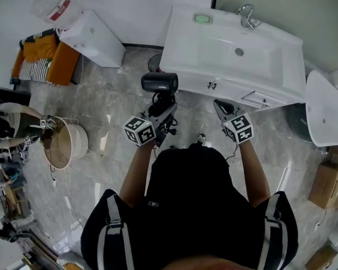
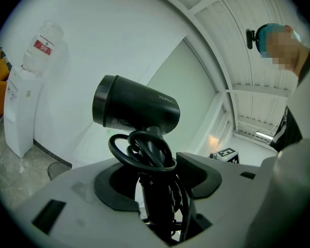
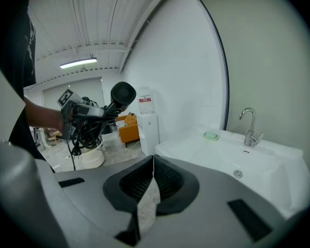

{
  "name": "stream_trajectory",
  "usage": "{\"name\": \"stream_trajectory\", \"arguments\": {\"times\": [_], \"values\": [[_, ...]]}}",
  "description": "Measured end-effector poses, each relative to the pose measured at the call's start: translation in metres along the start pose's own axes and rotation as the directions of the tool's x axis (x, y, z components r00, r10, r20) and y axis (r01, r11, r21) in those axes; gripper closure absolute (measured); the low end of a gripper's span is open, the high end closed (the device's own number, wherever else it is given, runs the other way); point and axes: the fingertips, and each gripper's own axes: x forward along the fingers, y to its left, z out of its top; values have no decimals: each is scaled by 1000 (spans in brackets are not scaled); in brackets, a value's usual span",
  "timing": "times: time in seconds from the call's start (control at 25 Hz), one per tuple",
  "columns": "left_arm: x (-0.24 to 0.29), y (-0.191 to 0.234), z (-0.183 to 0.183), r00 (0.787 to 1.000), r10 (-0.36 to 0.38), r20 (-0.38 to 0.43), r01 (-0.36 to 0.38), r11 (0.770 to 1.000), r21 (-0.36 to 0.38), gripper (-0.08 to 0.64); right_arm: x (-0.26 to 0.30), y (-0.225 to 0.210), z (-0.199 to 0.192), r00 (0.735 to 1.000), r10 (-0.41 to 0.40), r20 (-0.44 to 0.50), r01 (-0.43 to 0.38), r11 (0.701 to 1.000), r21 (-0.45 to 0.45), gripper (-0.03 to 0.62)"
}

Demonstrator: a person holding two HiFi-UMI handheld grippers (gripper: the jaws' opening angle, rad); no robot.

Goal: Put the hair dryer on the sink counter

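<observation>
A black hair dryer (image 1: 159,83) stands upright in the air in front of the white sink counter (image 1: 180,44), short of its front edge. My left gripper (image 1: 160,108) is shut on its handle, and the black cord is coiled around that handle. In the left gripper view the hair dryer (image 2: 137,110) rises out of my left gripper (image 2: 155,182), barrel pointing left. My right gripper (image 1: 218,104) hovers near the counter front, shut with nothing in it. In the right gripper view its jaws (image 3: 153,161) meet, the hair dryer (image 3: 122,94) is at the left, and the sink counter (image 3: 186,143) lies ahead.
On the counter are a faucet (image 1: 247,16) and a green soap dish (image 1: 202,18). A white water dispenser (image 1: 93,38) and an orange seat (image 1: 42,58) stand at the left wall. A round basket (image 1: 65,145), a white fixture (image 1: 324,108), cardboard boxes (image 1: 327,184) and another person (image 1: 5,125) are around.
</observation>
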Motion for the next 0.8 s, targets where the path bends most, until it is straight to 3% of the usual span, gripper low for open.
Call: {"name": "stream_trajectory", "arguments": {"times": [0.52,0.8], "values": [[34,-14,-10,999,34,31,-34,999,13,339,-1,-38,-14,998,53,-20,-54,997,-47,531],[38,-10,-13,996,62,61,-61,998,-31,339,-1,-45,-14,997,70,-26,-72,995,-70,531]]}}
